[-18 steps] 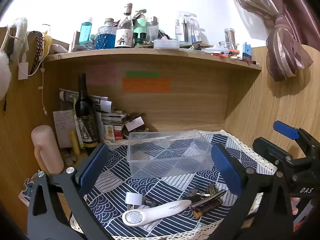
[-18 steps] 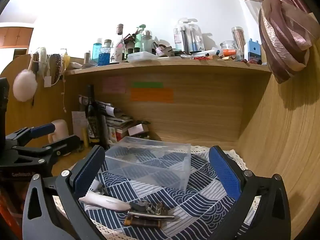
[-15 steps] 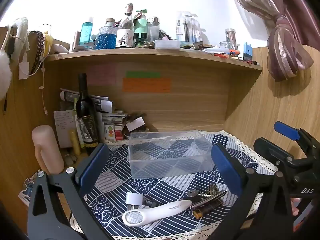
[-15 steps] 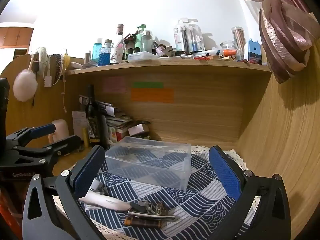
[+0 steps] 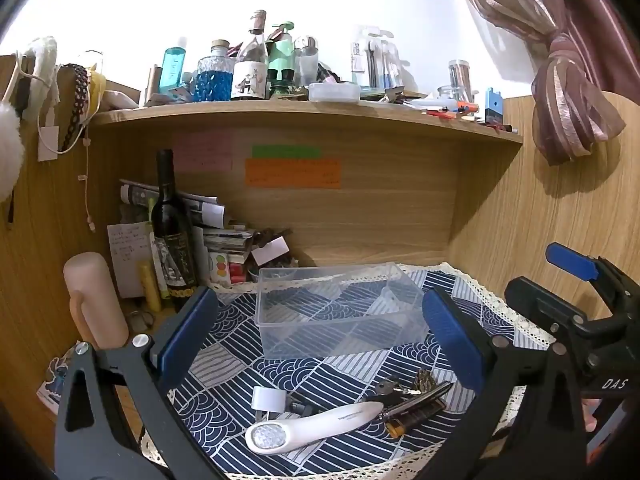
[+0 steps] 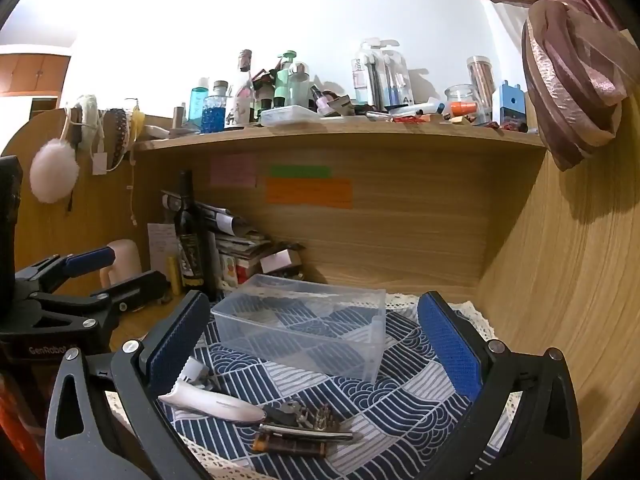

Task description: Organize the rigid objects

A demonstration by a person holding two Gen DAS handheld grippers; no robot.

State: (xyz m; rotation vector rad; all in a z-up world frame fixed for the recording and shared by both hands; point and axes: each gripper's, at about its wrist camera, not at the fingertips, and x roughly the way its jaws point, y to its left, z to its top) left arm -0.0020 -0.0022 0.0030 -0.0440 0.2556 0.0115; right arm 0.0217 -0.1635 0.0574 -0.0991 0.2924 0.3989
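Blue-and-white waves under your clear box

You see a navy cloth (image 5: 224, 364) with white wave and stripe patches and cream lace edging, a see-through plastic box (image 5: 336, 312), a white handheld device (image 5: 316, 426), blue gripper pads (image 6: 448, 344) on black frames, and orange (image 5: 292, 174), green (image 5: 286, 151) and pink (image 5: 202, 156) notes on wood.

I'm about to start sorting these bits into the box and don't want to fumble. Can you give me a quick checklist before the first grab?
1. Left gripper open, nothing between its pads: ok.
2. Right gripper open, nothing held: ok.
3. Clear box upright, open top, looks empty: ok.
4. White handheld device lying flat on the cloth, top side unobstructed: ok.
5. Keys, pen and amber lighter separated for single picks: not ok, they lie bunched against the device's tip.
6. Small white roll free of the dark piece beside it: cannot tell.
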